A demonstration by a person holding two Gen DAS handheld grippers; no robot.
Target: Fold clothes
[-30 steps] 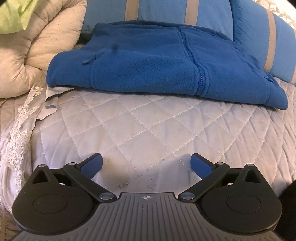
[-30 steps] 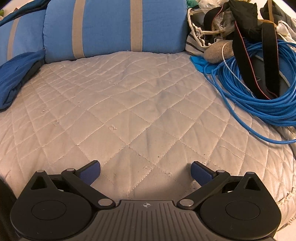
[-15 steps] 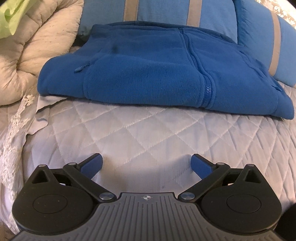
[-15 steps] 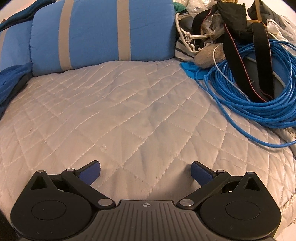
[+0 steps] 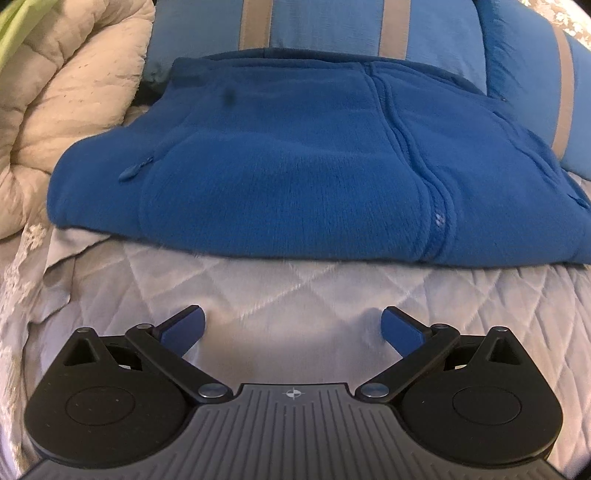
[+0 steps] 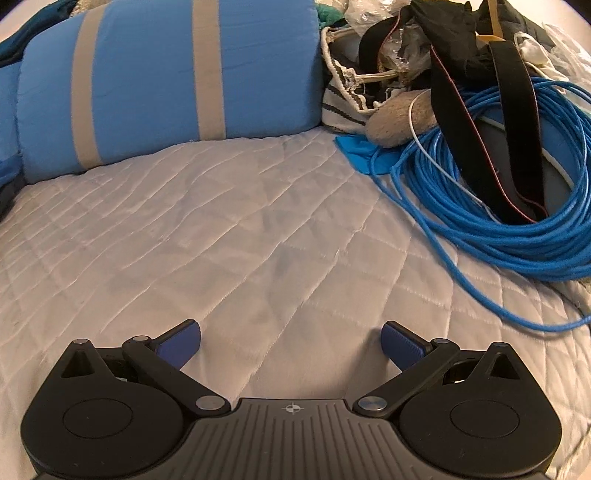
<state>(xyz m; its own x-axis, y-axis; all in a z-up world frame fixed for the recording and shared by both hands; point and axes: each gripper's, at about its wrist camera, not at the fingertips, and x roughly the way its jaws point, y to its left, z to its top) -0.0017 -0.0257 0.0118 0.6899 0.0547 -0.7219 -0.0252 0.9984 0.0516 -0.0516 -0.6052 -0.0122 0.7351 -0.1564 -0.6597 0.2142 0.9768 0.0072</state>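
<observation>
A folded blue fleece jacket (image 5: 295, 166) with a zipper lies on the white quilted bed cover (image 5: 295, 288), filling the middle of the left wrist view. My left gripper (image 5: 291, 325) is open and empty, just short of the jacket's near edge. My right gripper (image 6: 291, 338) is open and empty over bare quilt (image 6: 240, 240). A sliver of the jacket shows at the far left edge of the right wrist view (image 6: 5, 173).
Blue pillows with grey stripes (image 5: 321, 26) (image 6: 166, 81) lie behind. A beige rolled comforter (image 5: 55, 110) is at the left. A coil of blue cable (image 6: 498, 229), black straps (image 6: 517, 110) and a pile of bags (image 6: 354, 96) sit at the right.
My left gripper has moved closer to the jacket, which now looks larger. My right gripper has swung right, so the jacket has nearly left its view. Both stayed open.
</observation>
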